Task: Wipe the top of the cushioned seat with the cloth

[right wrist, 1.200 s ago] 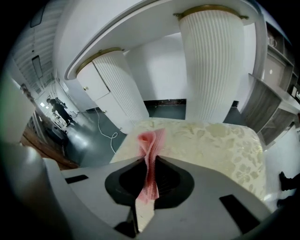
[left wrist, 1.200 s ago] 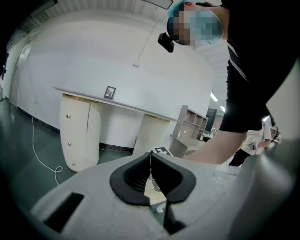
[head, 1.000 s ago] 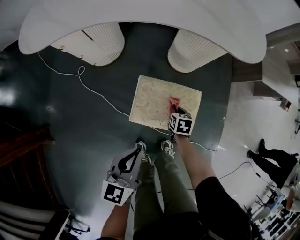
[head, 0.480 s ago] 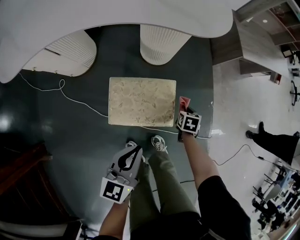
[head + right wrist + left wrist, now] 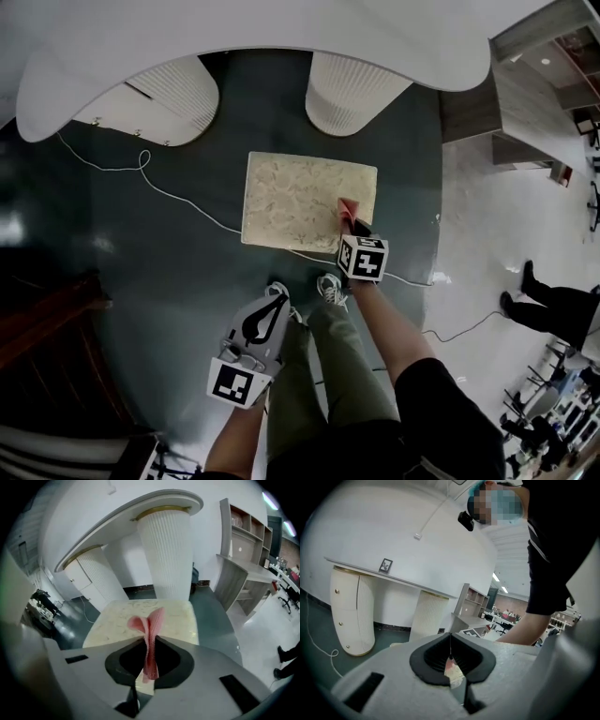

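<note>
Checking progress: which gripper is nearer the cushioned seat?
Right. The right gripper, clamping the pink cloth, is over the cushioned seat; the left gripper hangs short of it.

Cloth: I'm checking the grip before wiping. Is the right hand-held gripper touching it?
Touching. The right gripper view shows the cloth pinched between the shut jaws of the right hand-held gripper, with its folds sticking out past them.
</note>
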`<state>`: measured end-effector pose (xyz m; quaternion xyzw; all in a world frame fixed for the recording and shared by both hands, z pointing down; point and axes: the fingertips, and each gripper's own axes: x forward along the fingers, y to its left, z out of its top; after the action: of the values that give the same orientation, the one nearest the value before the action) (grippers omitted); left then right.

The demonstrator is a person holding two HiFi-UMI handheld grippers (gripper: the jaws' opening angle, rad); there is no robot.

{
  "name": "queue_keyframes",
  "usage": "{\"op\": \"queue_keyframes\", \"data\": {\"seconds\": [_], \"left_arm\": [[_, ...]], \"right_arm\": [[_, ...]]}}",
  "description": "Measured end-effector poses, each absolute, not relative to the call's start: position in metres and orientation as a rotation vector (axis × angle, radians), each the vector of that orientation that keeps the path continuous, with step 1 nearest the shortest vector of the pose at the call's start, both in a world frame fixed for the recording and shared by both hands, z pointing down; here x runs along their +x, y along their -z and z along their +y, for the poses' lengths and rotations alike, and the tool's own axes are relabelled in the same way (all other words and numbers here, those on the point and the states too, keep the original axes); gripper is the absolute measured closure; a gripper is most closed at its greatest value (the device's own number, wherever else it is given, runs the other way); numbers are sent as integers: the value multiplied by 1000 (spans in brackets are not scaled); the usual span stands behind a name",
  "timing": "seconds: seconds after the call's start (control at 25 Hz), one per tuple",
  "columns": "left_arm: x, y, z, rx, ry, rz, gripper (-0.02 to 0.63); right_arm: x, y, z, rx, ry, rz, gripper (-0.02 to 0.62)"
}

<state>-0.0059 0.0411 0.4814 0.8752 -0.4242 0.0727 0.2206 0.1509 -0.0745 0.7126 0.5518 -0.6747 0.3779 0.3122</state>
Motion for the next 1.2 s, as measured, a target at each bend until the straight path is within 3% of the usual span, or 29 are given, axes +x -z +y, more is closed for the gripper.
{"op": "queue_keyframes", "data": {"seconds": [0.32, 0.64, 0.88, 1.2], "left_arm": [[-89, -484, 61, 2303, -212, -1357, 588], [-146, -487, 82, 2199, -215, -1484, 588], [-155, -492, 83, 2184, -216, -1482, 588], [-120, -488, 57, 2270, -207, -1380, 588]], "right_arm": [[-25, -724, -65, 1203, -1028, -1954, 569], [-118, -739, -55, 1078, -1044, -1984, 569], [-112, -754, -55, 1097, -1022, -1927, 569], [-32, -749, -55, 1208, -1048, -1855, 568]]}}
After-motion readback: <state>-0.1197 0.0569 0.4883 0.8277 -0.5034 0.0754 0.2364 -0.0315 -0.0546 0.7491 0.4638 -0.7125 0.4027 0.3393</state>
